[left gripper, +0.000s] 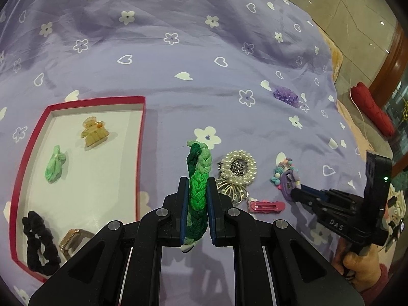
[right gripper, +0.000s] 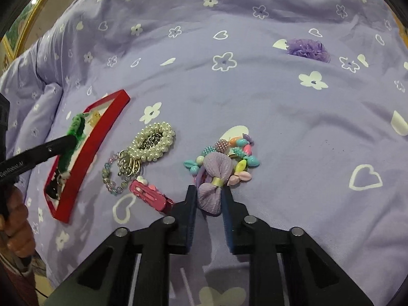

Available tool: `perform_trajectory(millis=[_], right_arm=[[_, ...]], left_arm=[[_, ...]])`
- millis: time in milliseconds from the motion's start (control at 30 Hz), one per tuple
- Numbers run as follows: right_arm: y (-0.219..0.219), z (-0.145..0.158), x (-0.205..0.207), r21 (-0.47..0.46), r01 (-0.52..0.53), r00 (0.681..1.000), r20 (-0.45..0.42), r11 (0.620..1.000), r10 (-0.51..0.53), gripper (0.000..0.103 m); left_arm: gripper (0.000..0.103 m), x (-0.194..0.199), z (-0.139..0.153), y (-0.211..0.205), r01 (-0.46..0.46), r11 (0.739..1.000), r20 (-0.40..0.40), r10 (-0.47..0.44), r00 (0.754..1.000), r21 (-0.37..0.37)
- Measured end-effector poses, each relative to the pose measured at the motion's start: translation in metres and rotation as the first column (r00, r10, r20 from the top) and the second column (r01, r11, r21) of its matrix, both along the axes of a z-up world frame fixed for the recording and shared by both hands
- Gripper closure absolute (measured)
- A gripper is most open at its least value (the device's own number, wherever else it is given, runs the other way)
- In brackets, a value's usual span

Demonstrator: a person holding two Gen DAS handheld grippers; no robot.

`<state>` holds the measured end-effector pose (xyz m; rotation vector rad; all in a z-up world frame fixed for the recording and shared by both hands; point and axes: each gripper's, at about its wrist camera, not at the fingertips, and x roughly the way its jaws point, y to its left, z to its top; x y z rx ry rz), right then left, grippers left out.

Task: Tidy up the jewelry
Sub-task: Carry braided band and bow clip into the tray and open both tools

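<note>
My left gripper (left gripper: 197, 186) is shut on a green braided hair band (left gripper: 197, 178), held above the purple bedsheet just right of the red-rimmed box (left gripper: 142, 137). The box holds a yellow claw clip (left gripper: 94, 131), a light green tie (left gripper: 54, 165), a black scrunchie (left gripper: 39, 244) and a gold clip (left gripper: 74, 239). My right gripper (right gripper: 209, 193) is closed around a lilac bow clip (right gripper: 214, 178) that lies on the sheet against a pastel bead bracelet (right gripper: 229, 155). The right gripper also shows in the left wrist view (left gripper: 293, 191).
On the sheet lie a pearl scrunchie (right gripper: 153, 142), a silver brooch (right gripper: 130, 165), a small glass bead bracelet (right gripper: 109, 178), a pink snap clip (right gripper: 150, 196) and a purple ruffled scrunchie (right gripper: 308, 48). The bed's right edge (left gripper: 339, 97) drops to a tiled floor with a red cushion (left gripper: 374, 109).
</note>
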<state>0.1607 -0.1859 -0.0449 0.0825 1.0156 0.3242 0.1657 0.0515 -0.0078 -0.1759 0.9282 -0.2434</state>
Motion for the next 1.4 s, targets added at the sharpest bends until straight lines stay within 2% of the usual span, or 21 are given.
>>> perform_trajectory(millis=[100,267,433,733,1000,1400], right_arm=[[0.004,0.009,-0.004,0.004,-0.013,1.0,0.028,1.0,0.013,0.09],[0.019,0.026,-0.003,0.06,-0.05,0.997,0.058,0.997,0.047,0.09],[0.054,0.037,0.004,0.122,-0.119,0.991,0.073,0.985,0.11,0.09],[0.13,0.04,0.013,0.175,-0.253,0.967,0.076,0.951,0.243,0.09],[0.193,0.033,0.026,0.184,-0.342,0.94,0.055,0.922,0.337,0.09],[0.243,0.003,0.056,0.137,-0.392,0.916,-0.034,0.91,0.4,0.09]], left_arm=[[0.091,-0.005,0.0,0.008,-0.013,1.0,0.001,0.013,1.0,0.0],[0.091,-0.014,0.0,0.028,-0.05,0.999,0.002,0.05,0.999,-0.002],[0.091,-0.02,0.0,0.054,-0.099,0.995,0.003,0.099,0.995,0.002],[0.091,-0.027,-0.002,0.108,-0.196,0.98,0.004,0.196,0.981,0.01],[0.091,-0.022,-0.01,0.149,-0.265,0.964,-0.007,0.265,0.964,0.03],[0.091,0.004,-0.048,0.185,-0.321,0.944,-0.083,0.326,0.942,0.07]])
